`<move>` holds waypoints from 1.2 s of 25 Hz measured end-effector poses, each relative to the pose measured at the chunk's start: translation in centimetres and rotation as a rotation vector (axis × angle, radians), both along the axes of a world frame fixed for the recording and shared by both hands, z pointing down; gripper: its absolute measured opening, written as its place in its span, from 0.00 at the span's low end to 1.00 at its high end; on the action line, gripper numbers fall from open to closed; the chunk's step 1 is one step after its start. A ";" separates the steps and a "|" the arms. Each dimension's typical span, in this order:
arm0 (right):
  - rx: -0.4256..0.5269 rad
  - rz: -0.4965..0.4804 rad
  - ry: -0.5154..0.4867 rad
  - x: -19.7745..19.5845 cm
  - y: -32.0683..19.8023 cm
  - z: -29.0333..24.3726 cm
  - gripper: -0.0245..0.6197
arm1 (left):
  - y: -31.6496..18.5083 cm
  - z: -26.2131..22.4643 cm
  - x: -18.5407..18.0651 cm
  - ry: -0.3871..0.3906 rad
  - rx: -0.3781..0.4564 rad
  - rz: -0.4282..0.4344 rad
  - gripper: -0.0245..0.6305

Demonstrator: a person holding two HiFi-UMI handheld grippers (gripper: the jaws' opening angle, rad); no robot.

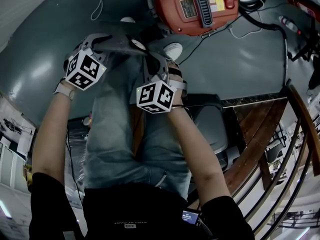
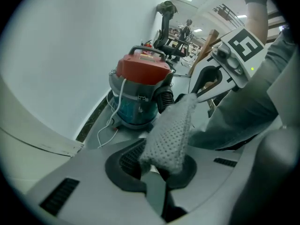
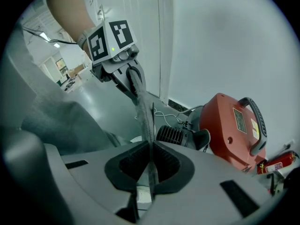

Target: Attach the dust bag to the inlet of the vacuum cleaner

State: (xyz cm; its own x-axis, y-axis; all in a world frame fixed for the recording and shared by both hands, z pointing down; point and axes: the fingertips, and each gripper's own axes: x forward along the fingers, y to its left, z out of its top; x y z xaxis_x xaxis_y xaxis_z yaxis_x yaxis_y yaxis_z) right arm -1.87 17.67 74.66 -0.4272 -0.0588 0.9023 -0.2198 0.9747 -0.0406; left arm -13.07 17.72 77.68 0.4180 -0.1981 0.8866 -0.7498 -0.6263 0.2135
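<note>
Left gripper view shows the left tool (image 2: pixel 157 170) clamped on the soft, light-looking dust bag (image 2: pixel 171 130), the right tool (image 3: pixel 151 159) pinching its thin edge, the limp cloth likely best held taut by both edges, short of the vacuum cleaner (image 1: pixel 195 6) beyond.

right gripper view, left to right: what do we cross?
Left claw's marker cube → dust bag → ribbed black hose → red vacuum cleaner → small red cylinder at the right edge.
</note>
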 end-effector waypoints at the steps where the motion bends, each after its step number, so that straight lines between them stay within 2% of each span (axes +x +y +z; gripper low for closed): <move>1: 0.001 0.004 0.003 -0.1 0.0 0.4 0.11 | 0.1 0.4 -0.1 0.005 -0.012 -0.001 0.07; 3: 0.003 0.008 0.010 -0.3 0.0 0.9 0.11 | 0.4 1.0 -0.2 0.020 -0.038 -0.009 0.08; 7: -0.003 0.020 0.035 -0.3 0.0 1.4 0.11 | 1.2 0.3 -0.9 0.051 -0.078 -0.017 0.19; 11: -0.002 0.022 0.050 -0.2 0.1 1.4 0.11 | 3.1 -1.6 -2.6 0.042 -0.092 0.030 0.24; 16: 0.000 0.027 0.076 0.3 0.2 1.4 0.11 | 3.3 -4.9 -3.8 0.063 -0.063 0.105 0.26; 23: 0.009 0.024 0.102 0.9 0.4 1.5 0.11 | -1.2 -7.3 -0.1 0.135 0.029 0.177 0.26; 27: 0.012 0.015 0.098 0.7 0.5 1.2 0.11 | -2.2 -5.8 3.0 0.147 0.021 0.289 0.26; 30: 0.010 -0.008 0.090 0.3 0.7 0.8 0.11 | -2.1 -4.5 4.4 0.127 0.015 0.392 0.26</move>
State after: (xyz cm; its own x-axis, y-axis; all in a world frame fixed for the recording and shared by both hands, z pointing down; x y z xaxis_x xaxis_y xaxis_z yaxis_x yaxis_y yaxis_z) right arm -1.54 18.34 75.48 -0.3448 -0.0650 0.9364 -0.2145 0.9767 -0.0112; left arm -8.70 15.66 73.18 0.5706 -0.0148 0.8211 -0.4222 -0.8628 0.2779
